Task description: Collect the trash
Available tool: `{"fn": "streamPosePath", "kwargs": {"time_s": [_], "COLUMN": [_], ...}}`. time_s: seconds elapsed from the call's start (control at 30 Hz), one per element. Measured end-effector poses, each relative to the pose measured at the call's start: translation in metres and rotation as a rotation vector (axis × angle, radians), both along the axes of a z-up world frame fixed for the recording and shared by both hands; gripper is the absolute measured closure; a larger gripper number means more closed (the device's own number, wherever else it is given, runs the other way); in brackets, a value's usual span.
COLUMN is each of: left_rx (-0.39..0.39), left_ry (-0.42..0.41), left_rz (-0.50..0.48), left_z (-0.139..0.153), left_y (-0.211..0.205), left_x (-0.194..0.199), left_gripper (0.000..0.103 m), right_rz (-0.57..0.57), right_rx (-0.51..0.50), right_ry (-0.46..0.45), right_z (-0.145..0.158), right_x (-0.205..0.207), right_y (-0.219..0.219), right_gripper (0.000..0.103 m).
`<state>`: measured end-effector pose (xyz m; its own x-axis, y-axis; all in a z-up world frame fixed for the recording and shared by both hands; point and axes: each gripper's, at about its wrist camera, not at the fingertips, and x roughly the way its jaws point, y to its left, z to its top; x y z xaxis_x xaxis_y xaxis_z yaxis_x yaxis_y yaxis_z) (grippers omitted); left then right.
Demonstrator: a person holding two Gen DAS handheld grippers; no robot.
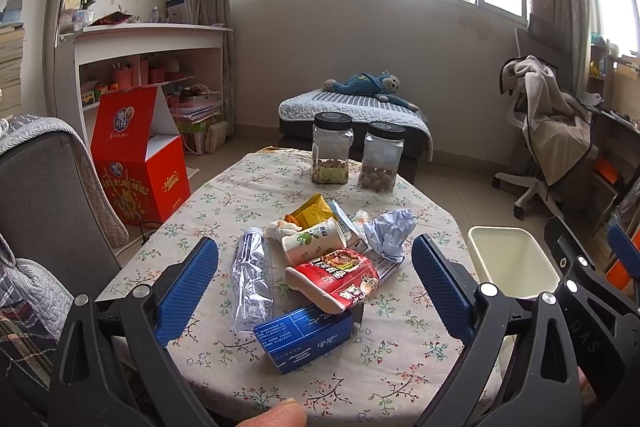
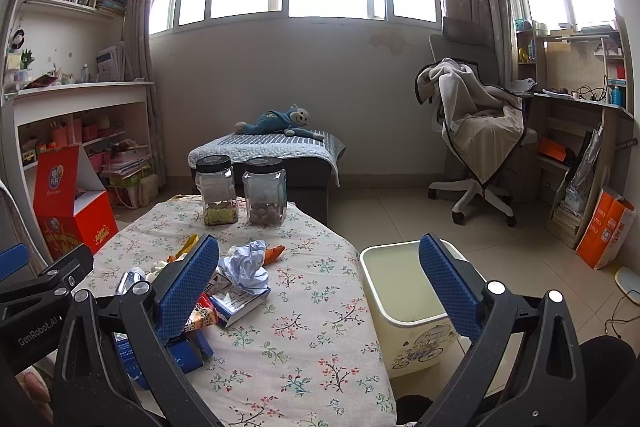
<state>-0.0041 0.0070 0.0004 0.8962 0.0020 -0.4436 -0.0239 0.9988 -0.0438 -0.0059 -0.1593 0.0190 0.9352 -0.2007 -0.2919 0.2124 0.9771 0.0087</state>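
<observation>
Left wrist view: left gripper spread wide, blue pads empty, touching nothing. Trash heap lies between them on the floral table: clear plastic bottle at 9 o'clock, paper cup, red snack pack, blue box at 6, crumpled paper at 1. Cream bin on the floor at 3 o'clock.

Right wrist view: right gripper also wide, holding nothing. Crumpled paper just beside its left pad; bin between the fingers, beside the table edge.

two jars on table | stuffed monkey | red box
</observation>
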Motion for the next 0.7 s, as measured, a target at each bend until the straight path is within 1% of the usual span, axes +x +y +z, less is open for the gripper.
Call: {"fn": "streamPosePath", "kwargs": {"time_s": [0.1,0.2,0.23,0.3,0.4,0.47,0.5,0.53,0.57,0.63,0.7], "left_rx": [-0.001,-0.009,-0.017,-0.035,-0.051,-0.042,-0.05,-0.057,-0.044,-0.038,0.032], "left_ry": [-0.001,0.001,0.004,0.025,0.07,0.116,0.146,0.18,0.228,0.309,0.411], "left_rz": [0.0,0.003,0.005,0.009,0.037,0.061,0.069,0.077,0.086,0.095,0.105], "left_z": [0.0,-0.001,-0.002,-0.004,-0.007,-0.009,-0.01,-0.011,-0.012,-0.016,-0.024], "left_y": [0.0,0.0,0.0,0.003,0.012,0.021,0.028,0.036,0.044,0.062,0.075], "left_x": [-0.001,0.0,0.001,0.006,0.017,0.029,0.037,0.046,0.055,0.077,0.099], "left_gripper": [0.008,0.008,0.008,0.008,0.008,0.008,0.008,0.008,0.008,0.007,0.007], "right_rz": [0.001,0.011,0.018,0.032,0.047,0.059,0.062,0.07,0.086,0.125,0.177], "right_rx": [-0.008,-0.016,-0.022,-0.011,0.02,0.007,-0.002,-0.013,-0.018,0.002,0.068], "right_ry": [0.005,0.043,0.07,0.111,0.138,0.169,0.189,0.215,0.247,0.317,0.415], "right_z": [-0.001,-0.002,-0.003,-0.001,0.001,0.003,0.004,0.004,0.005,0.006,0.003], "right_x": [0.0,0.003,0.006,0.012,0.019,0.026,0.031,0.036,0.043,0.06,0.081], "right_y": [0.001,0.002,0.003,0.005,0.007,0.009,0.011,0.013,0.014,0.013,0.007], "right_gripper": [0.007,0.007,0.007,0.007,0.007,0.007,0.007,0.007,0.007,0.007,0.007]}}
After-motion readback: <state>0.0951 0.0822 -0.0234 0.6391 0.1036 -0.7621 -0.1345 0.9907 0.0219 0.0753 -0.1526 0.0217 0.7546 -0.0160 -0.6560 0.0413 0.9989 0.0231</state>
